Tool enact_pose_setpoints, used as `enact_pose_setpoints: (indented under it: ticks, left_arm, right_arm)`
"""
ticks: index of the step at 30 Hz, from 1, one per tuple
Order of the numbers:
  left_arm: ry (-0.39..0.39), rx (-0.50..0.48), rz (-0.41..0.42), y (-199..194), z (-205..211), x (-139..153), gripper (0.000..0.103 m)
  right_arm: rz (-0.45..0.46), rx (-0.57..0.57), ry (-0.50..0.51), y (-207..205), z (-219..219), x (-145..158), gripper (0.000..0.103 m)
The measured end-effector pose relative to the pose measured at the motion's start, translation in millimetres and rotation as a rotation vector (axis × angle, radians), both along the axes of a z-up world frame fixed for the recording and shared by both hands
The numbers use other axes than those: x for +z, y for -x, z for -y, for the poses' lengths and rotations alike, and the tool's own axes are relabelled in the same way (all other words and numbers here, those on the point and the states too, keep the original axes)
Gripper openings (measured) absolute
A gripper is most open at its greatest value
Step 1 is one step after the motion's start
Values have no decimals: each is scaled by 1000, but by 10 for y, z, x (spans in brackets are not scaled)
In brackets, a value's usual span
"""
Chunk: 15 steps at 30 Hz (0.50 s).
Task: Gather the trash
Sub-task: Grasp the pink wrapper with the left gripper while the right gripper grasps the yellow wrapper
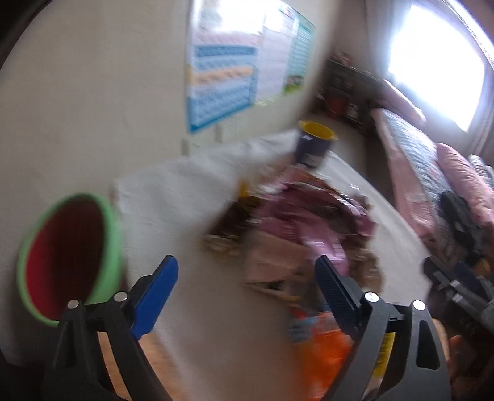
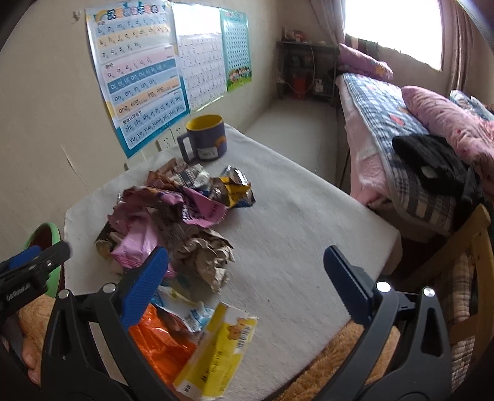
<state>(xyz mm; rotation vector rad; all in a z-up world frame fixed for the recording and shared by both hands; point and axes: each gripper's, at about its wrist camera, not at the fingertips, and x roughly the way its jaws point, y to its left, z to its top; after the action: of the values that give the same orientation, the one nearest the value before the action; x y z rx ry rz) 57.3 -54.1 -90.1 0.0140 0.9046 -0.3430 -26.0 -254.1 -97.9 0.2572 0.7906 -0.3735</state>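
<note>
You face a beige wall (image 2: 46, 108) at upper left, hung with learning charts (image 2: 139, 77). A bright window (image 2: 392, 27) at upper right lights a bed (image 2: 379, 123) with pink pillows (image 2: 438, 114); a dark shelf unit (image 2: 305, 71) stands at upper centre.

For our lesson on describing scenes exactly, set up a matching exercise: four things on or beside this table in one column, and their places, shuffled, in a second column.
Things:
1. mug
2. yellow box
3. green bin
4. brown paper

Places:
A. off the table's left edge
B. nearest the camera, beside the orange wrapper
C. far end of the table, by the wall posters
D. near edge of the wrapper heap, by the pink wrapper

Pairs: 1-C, 2-B, 3-A, 4-D
</note>
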Motion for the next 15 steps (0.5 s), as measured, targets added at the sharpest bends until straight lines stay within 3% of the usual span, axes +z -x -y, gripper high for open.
enact_pose_setpoints:
  ticks: [3, 6, 9, 11, 13, 15]
  left_arm:
    - [43, -78, -30, -77, 282, -17, 76]
    - [35, -128, -98, -189, 564, -127, 56]
    - [32, -151, -185, -271, 736, -293, 45]
    - [14, -160, -225, -290, 826, -440, 25]
    - [14, -154, -241, -271, 806, -483, 11]
    - [35, -146, -248, -247, 764, -494, 8]
  right_arm:
    - [-5, 2, -7, 27, 58, -33, 99]
    - [-23, 2, -21, 61, 128, -67, 99]
    - [-44, 2, -33, 134, 179, -119, 99]
    - [-66, 6, -49, 180, 204, -170, 99]
    - [-91, 14, -75, 217, 217, -219, 99]
    - [-118, 26, -104, 242, 215, -277, 99]
